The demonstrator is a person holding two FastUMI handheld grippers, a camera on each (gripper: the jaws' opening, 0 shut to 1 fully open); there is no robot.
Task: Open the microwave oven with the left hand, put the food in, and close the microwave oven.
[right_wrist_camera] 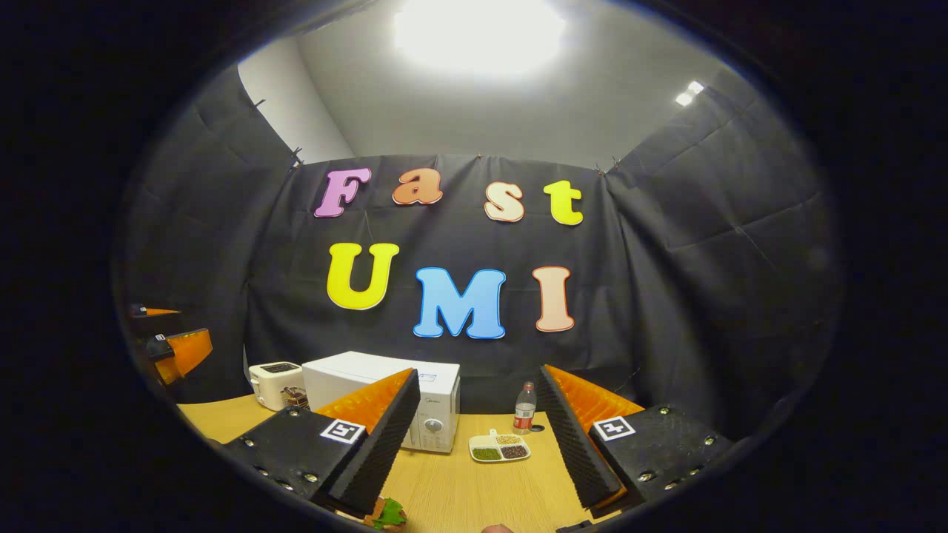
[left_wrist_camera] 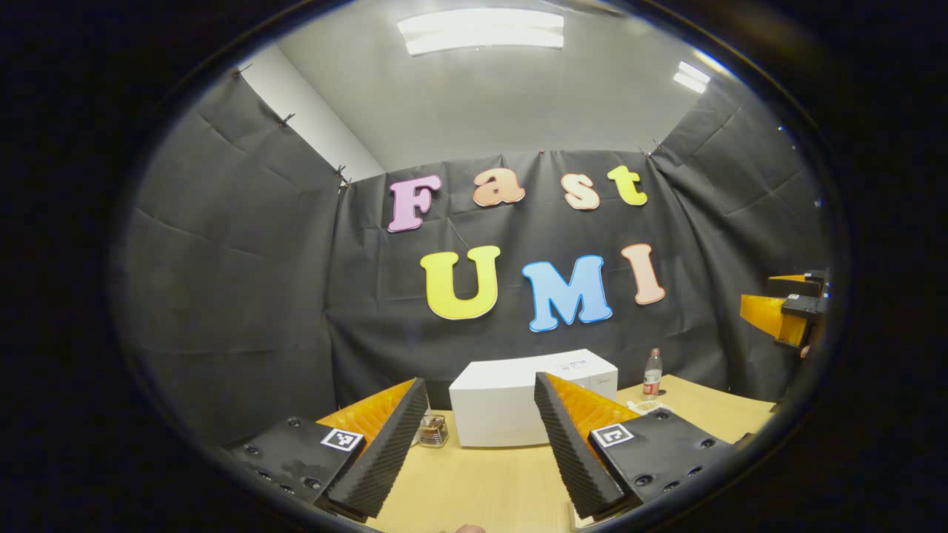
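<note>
The white microwave (left_wrist_camera: pixel 503 403) stands at the back of the wooden table, its door closed. My left gripper (left_wrist_camera: pixel 480 379) hangs open in front of it, well short of it, nothing between its fingers. In the right gripper view the microwave (right_wrist_camera: pixel 355 376) sits left of centre with its knobs facing me. To its right lies a small white divided plate of food (right_wrist_camera: pixel 500 447), which is also the plate of food (left_wrist_camera: pixel 646 406) in the left gripper view. My right gripper (right_wrist_camera: pixel 478 370) is open and empty, above the table's near side. The right gripper (left_wrist_camera: pixel 785 311) appears at the far right edge, and the left gripper (right_wrist_camera: pixel 174 348) at the far left edge.
A plastic bottle (right_wrist_camera: pixel 524 407) stands behind the plate, against the wall. A white toaster (right_wrist_camera: pixel 275 383) is left of the microwave, with a small glass jar (left_wrist_camera: pixel 432 431) in front. Something green (right_wrist_camera: pixel 386 512) lies at the table's near edge. The wooden table (left_wrist_camera: pixel 481 481) stretches toward me.
</note>
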